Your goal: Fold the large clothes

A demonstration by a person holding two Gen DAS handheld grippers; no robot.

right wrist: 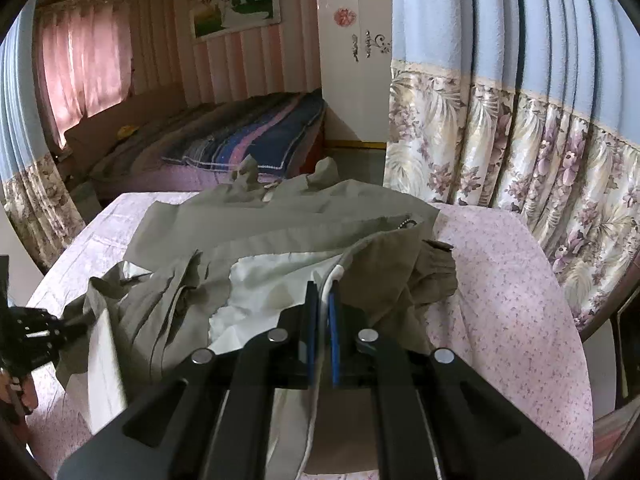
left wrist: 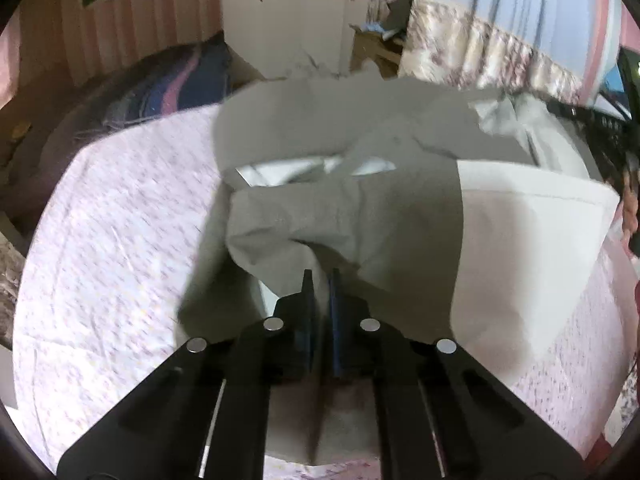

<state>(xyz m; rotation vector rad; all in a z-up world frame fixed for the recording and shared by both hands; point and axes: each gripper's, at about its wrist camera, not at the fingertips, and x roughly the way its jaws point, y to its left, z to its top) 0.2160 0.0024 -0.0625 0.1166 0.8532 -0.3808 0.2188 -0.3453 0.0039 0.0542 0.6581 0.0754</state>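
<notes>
1. Right gripper (right wrist: 323, 288): jaws closed on a pale edge of the garment, low centre.
2. Garment (right wrist: 256, 216): large, khaki-grey with white lining (right wrist: 276, 284), rumpled on the table.
3. Table cover (right wrist: 500, 280): pink, small floral print.
4. Left gripper (right wrist: 70, 330): black, at the left edge, touching the garment.
5. Bed (right wrist: 240, 140): striped blanket, beyond the table.
6. Curtain (right wrist: 520, 128): blue above, floral below, right.

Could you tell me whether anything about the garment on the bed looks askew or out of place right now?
Yes: the grey garment lies bunched and twisted on the floral sheet, its white lining turned outward, not yet flat for folding.
</notes>
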